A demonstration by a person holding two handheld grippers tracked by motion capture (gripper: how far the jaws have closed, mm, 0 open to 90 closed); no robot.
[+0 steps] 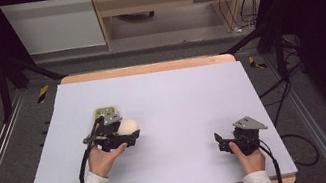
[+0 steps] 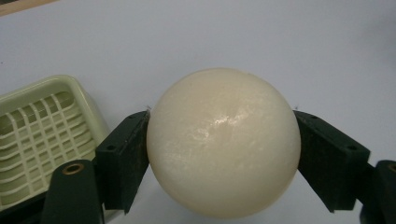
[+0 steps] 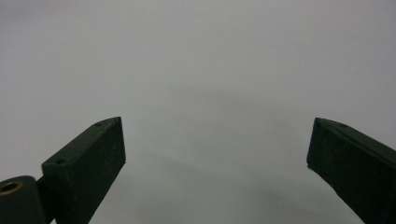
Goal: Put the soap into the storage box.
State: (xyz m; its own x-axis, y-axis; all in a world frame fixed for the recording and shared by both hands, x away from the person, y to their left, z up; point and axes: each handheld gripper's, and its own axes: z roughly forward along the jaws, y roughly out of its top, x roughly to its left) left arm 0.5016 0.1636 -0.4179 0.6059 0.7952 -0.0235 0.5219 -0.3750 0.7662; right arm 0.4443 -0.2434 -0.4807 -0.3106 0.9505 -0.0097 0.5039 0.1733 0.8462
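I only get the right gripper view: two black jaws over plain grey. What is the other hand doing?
Observer: The left gripper is shut on a cream ball, one jaw pressed to each side.
Operator: Anything near that ball?
Observer: Yes, a pale green grid tray sits right beside it on the table.
Operator: And my own gripper?
Observer: From the high view, the right gripper is open, low over the bare lilac table, well apart from the ball.

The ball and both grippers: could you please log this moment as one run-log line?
left gripper: shut on ball | right gripper: open, holding nothing | tray: beside ball | table
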